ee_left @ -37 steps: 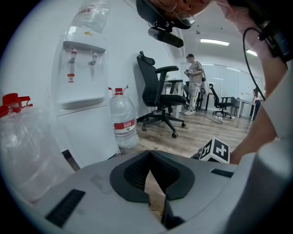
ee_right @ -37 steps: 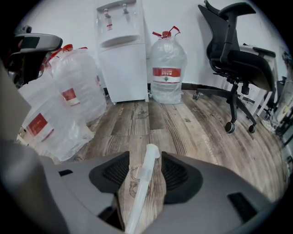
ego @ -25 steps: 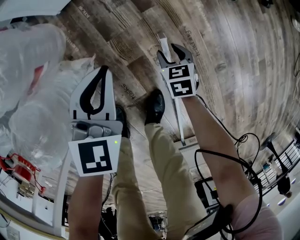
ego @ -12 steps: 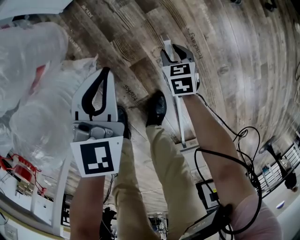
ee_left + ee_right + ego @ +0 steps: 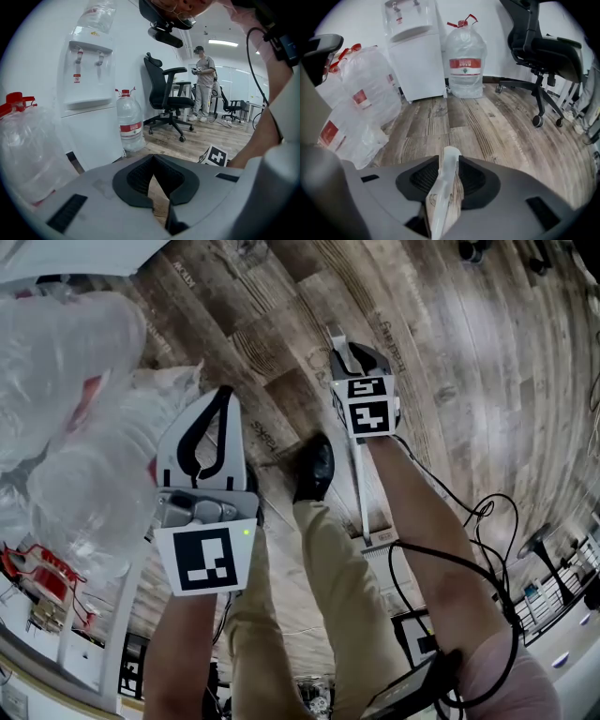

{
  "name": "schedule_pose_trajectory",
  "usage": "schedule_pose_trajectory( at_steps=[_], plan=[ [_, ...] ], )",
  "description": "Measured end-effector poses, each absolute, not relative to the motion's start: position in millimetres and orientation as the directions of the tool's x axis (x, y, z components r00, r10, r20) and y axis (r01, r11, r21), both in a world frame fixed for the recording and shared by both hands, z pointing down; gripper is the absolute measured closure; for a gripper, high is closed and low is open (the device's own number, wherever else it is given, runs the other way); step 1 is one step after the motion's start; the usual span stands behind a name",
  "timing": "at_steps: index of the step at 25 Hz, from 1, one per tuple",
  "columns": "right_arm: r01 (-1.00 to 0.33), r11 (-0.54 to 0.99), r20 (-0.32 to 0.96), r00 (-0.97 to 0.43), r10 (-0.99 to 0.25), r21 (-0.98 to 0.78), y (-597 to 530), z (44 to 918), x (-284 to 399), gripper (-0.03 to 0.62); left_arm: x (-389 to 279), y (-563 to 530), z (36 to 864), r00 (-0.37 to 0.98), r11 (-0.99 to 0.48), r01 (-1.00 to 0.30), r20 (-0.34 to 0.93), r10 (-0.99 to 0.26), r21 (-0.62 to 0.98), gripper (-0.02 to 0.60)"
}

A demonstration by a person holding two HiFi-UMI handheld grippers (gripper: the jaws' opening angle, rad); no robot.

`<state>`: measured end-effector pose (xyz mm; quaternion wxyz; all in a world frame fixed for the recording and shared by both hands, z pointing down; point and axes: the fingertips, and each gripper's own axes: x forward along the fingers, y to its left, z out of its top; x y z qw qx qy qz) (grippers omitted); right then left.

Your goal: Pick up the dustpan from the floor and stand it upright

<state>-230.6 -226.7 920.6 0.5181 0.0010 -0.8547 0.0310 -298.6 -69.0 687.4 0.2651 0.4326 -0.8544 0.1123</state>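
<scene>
The dustpan has a long white handle (image 5: 361,486) that runs down to its pan (image 5: 382,542) on the wood floor by my feet, so it stands about upright. My right gripper (image 5: 352,356) is shut on the top of that handle, and the handle's white tip (image 5: 446,174) shows pinched between the dark pads in the right gripper view. My left gripper (image 5: 221,396) hovers to the left above the floor, its jaws closed together with nothing between them. Its black pads (image 5: 136,177) meet at the tip in the left gripper view.
Big clear bags of empty water bottles (image 5: 70,432) lie at the left. A water dispenser (image 5: 417,51) and a full jug (image 5: 465,58) stand at the wall, with an office chair (image 5: 543,51) to the right. Black cables (image 5: 473,535) trail behind my right arm. A person (image 5: 204,86) stands far off.
Both grippers have drifted a little to the right in the head view. The right one keeps its hold on the handle and the left stays shut and empty.
</scene>
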Motion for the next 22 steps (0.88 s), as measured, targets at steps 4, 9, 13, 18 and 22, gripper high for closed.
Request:
schedule_pose_trajectory(
  at_steps=[4,9,13,18,22],
  plan=[
    [-0.033,0.998,0.889,-0.456,0.030,-0.051,-226,925,-231,0.443,-297,-65,691,-0.487,0.606,-0.795,0.558,-0.672,0.036,0.569],
    [-0.023,0.997,0.897,-0.440,0.053,-0.070,-222,931,-234,0.411,-299,-64,695,-0.489,0.610,-0.791,0.560,-0.669,0.038,0.569],
    [-0.019,0.997,0.907,-0.418,0.054,-0.068,-223,938,-231,0.407,-299,-66,697,-0.488,0.611,-0.790,0.560,-0.669,0.041,0.569],
    [-0.038,0.995,0.920,-0.385,0.069,-0.090,-223,952,-226,0.399,-303,-66,701,-0.492,0.615,-0.788,0.561,-0.666,0.040,0.569],
    [-0.048,0.994,0.930,-0.359,0.074,-0.098,-223,963,-224,0.399,-307,-66,703,-0.496,0.615,-0.788,0.555,-0.667,0.035,0.569]
  ],
)
